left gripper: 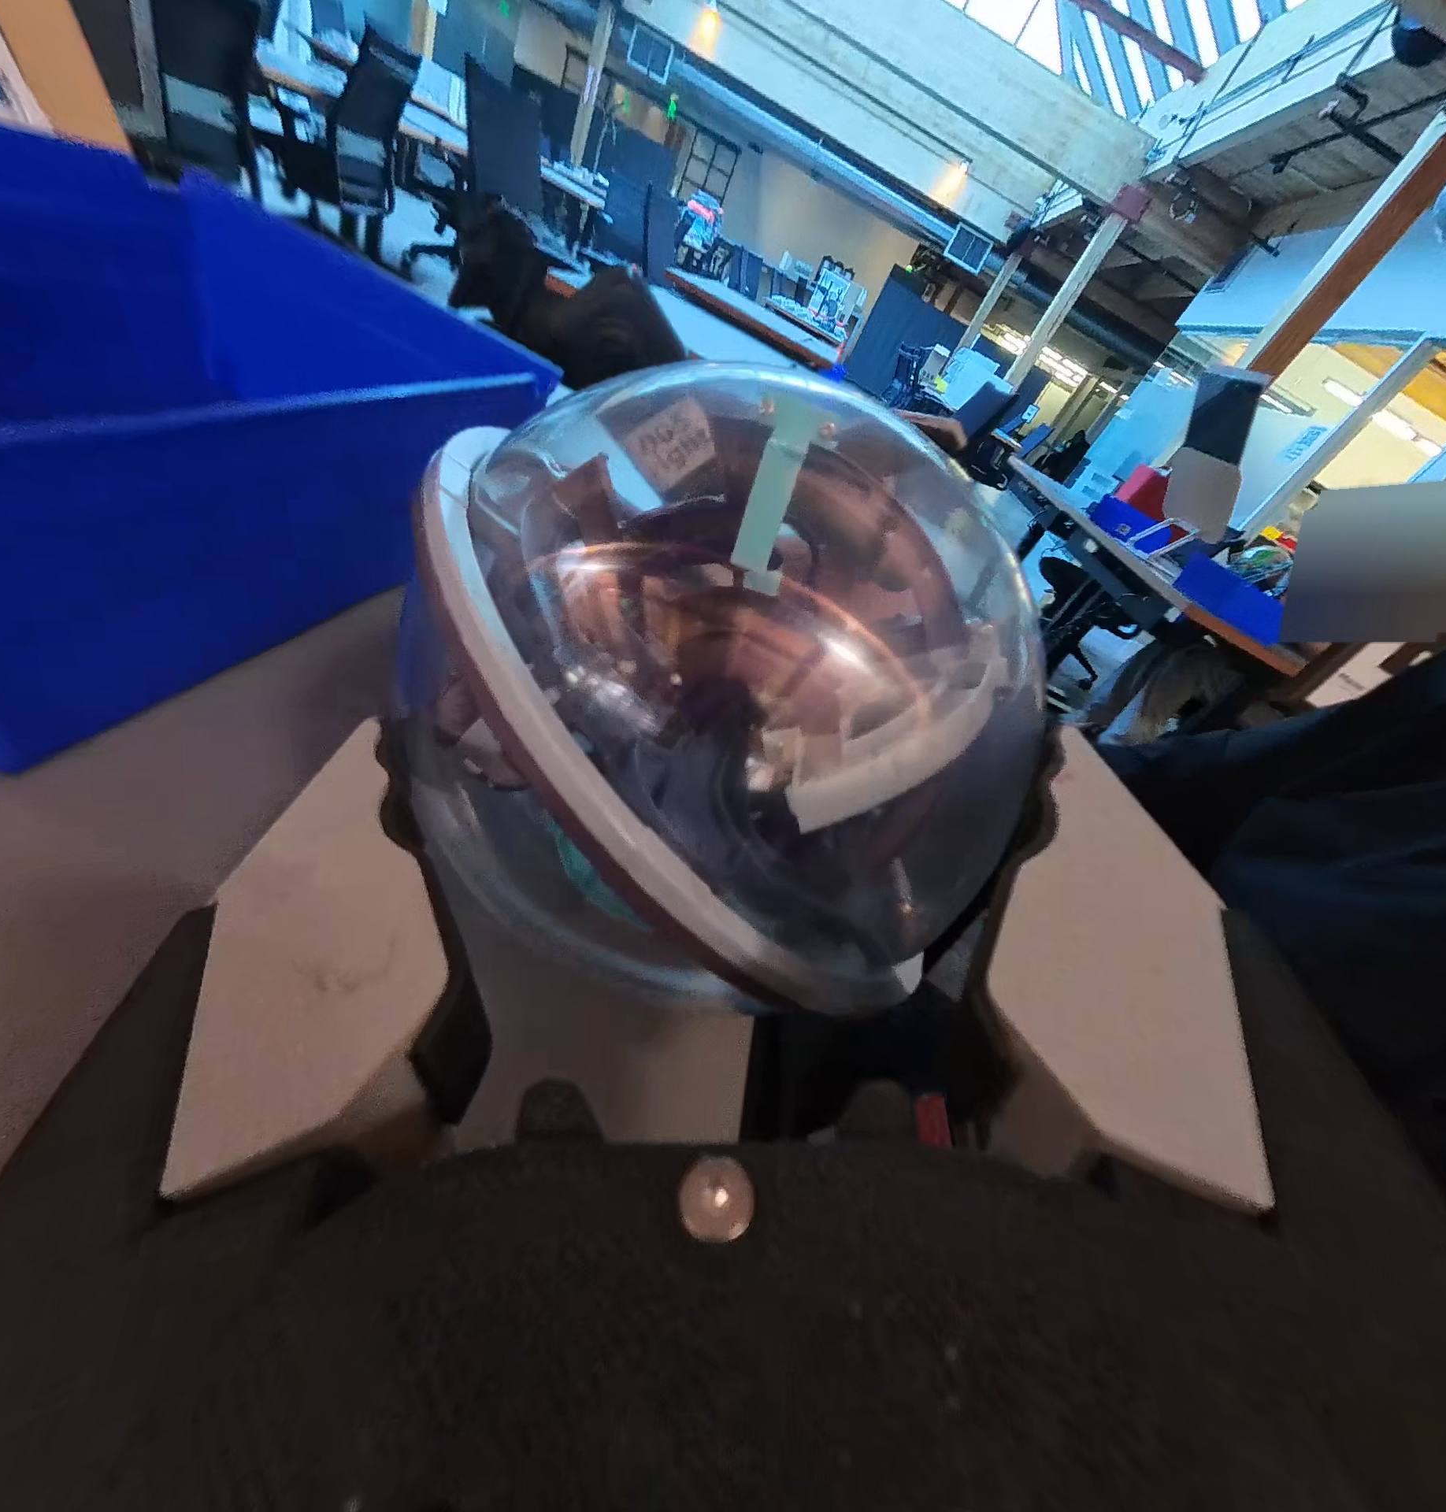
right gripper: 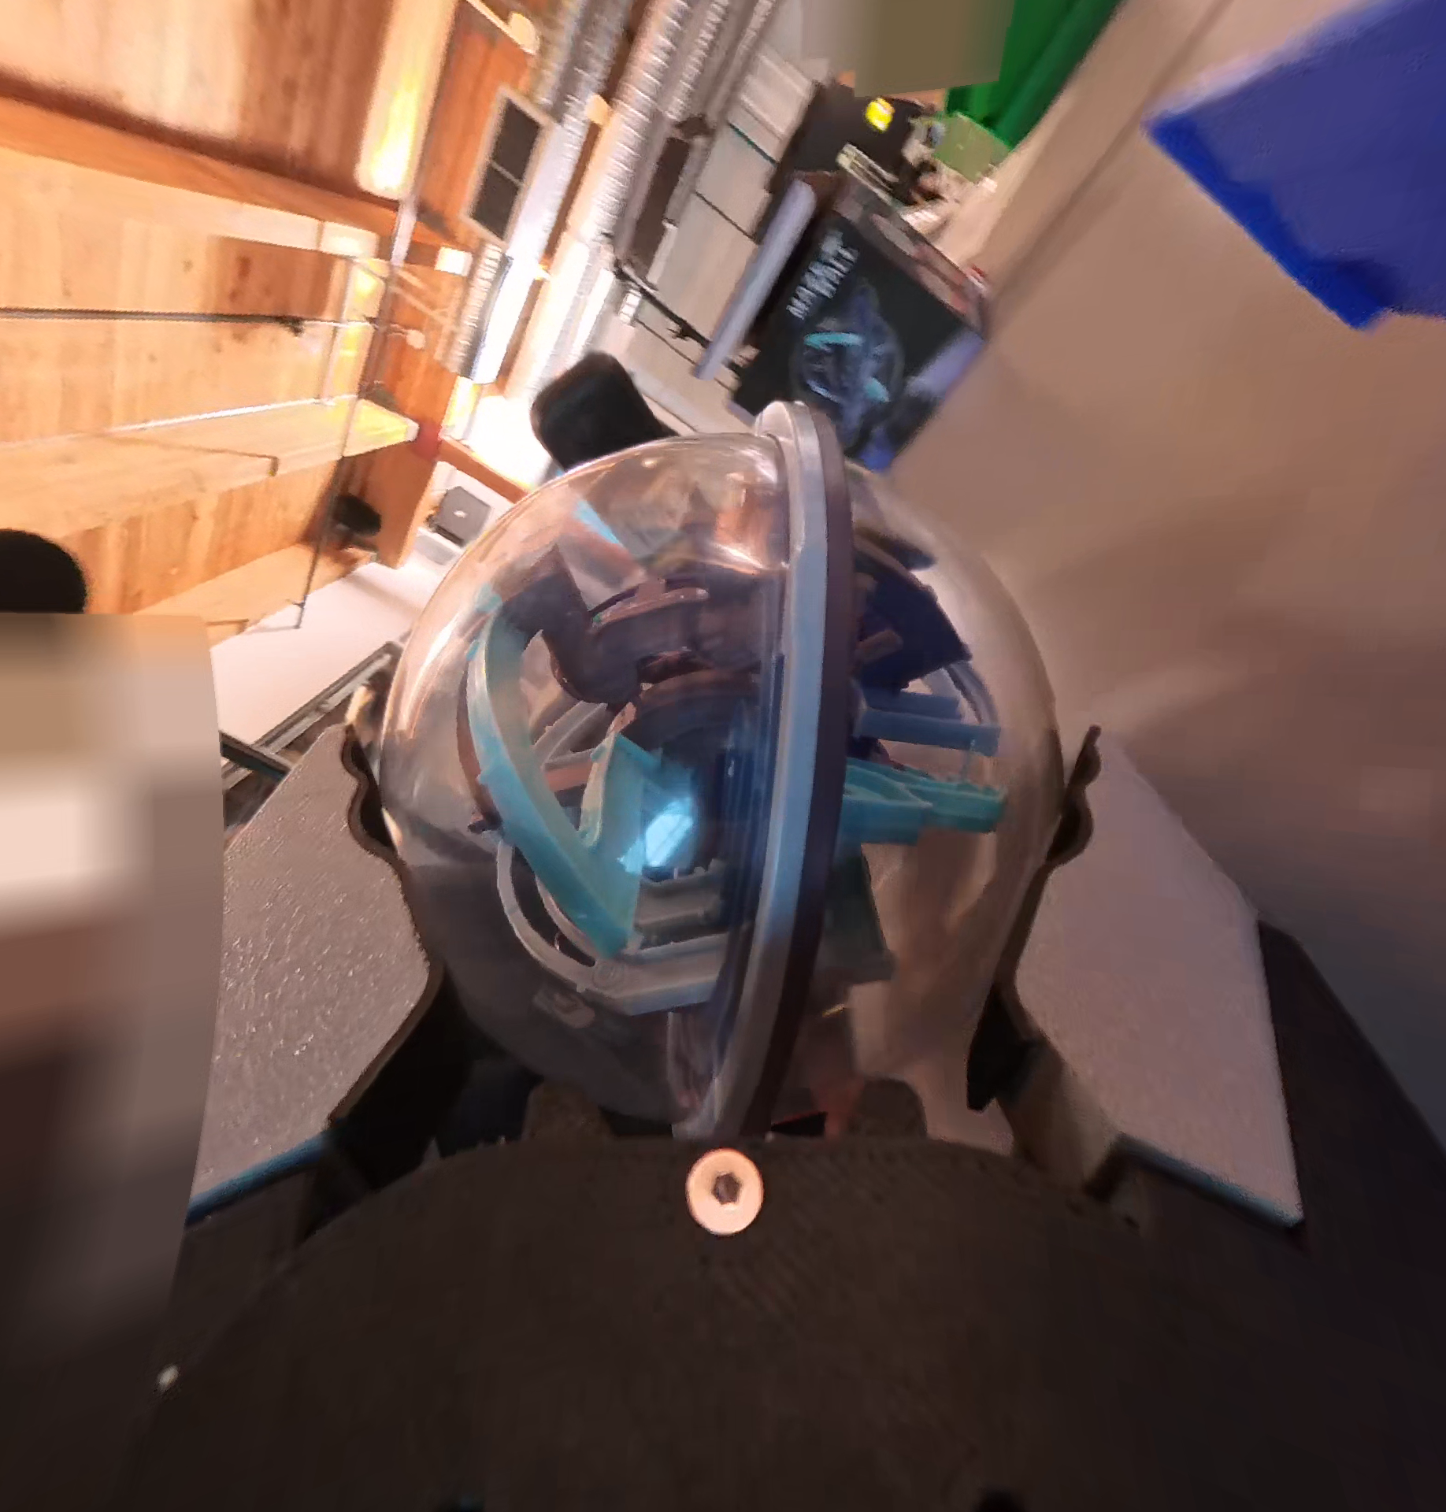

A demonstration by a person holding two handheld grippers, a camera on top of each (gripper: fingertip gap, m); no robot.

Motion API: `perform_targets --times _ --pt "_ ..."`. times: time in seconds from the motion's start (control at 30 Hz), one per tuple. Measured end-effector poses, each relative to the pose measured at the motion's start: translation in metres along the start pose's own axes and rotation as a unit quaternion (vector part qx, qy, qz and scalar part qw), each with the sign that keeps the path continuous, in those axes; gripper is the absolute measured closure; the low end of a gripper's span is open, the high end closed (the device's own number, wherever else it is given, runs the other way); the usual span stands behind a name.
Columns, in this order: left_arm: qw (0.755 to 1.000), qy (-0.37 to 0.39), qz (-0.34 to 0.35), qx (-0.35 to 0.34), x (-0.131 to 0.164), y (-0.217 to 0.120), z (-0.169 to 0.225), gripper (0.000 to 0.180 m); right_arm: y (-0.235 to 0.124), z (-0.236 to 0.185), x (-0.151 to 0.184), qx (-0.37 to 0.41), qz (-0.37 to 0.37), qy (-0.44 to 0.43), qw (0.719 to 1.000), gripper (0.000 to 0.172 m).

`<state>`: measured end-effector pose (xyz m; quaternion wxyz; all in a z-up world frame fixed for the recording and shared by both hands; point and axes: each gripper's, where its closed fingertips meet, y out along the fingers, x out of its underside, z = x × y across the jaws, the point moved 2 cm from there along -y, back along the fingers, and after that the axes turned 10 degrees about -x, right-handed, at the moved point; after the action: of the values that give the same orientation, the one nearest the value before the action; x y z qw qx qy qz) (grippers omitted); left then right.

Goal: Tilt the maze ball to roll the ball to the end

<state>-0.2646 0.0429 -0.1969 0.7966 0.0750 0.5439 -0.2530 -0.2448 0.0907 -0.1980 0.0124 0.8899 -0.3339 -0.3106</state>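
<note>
In the left wrist view a clear maze ball [left gripper: 703, 671] with a white and maroon rim and brown tracks sits between my left gripper's [left gripper: 720, 785] fingers [left gripper: 396, 785]. Both pads press on its sides, and it is held tilted above the table. In the right wrist view my right gripper [right gripper: 720, 794] is shut on a clear maze ball [right gripper: 621, 777] with teal tracks, its rim running upright. Its fingers [right gripper: 1071, 802] press on both sides. Neither view shows the other gripper. I cannot make out the small ball inside; both views are blurred.
A blue bin [left gripper: 90, 409] stands close on the left of the beige table [left gripper: 90, 900]. A dark sleeve [left gripper: 1317, 818] is on the right. In the right wrist view the blue bin [right gripper: 1358, 164] is at the upper right and a dark box [right gripper: 867, 327] stands beyond.
</note>
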Motion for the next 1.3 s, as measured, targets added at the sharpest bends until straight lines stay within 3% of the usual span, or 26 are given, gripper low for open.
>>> perform_targets --times 0.03,0.37,0.67,0.8,0.93,1.07,1.17,1.3 --pt "1.0 -0.011 -0.009 0.001 0.006 0.001 -0.005 0.036 -0.001 0.007 0.002 0.009 -0.004 0.006 1.0 0.015" --pt "0.999 -0.032 -0.003 0.017 0.012 0.001 -0.016 0.034 0.0 0.019 0.007 0.023 -0.024 0.016 0.999 0.018" --pt "0.999 -0.049 0.006 0.021 0.009 -0.001 -0.02 0.037 -0.016 0.004 -0.005 0.091 -0.053 -0.111 0.988 0.04" --pt "0.999 -0.037 0.014 0.016 0.005 -0.003 -0.02 0.043 -0.02 -0.01 -0.004 0.107 -0.099 -0.217 0.965 0.042" --pt "0.999 -0.035 0.015 0.016 0.004 -0.004 -0.019 0.045 -0.019 -0.023 -0.007 0.1 -0.097 -0.304 0.942 0.04" --pt "0.999 -0.04 0.017 0.017 0.004 -0.004 -0.02 0.046 -0.02 -0.028 -0.014 0.136 -0.089 -0.403 0.901 0.039" --pt "0.999 -0.042 0.017 0.017 0.004 -0.005 -0.021 0.046 -0.017 -0.038 -0.005 0.116 -0.112 -0.437 0.885 0.049" --pt "0.999 -0.037 0.016 0.018 0.004 -0.004 -0.02 0.046 -0.014 -0.027 0.006 0.127 -0.155 -0.444 0.873 0.043"
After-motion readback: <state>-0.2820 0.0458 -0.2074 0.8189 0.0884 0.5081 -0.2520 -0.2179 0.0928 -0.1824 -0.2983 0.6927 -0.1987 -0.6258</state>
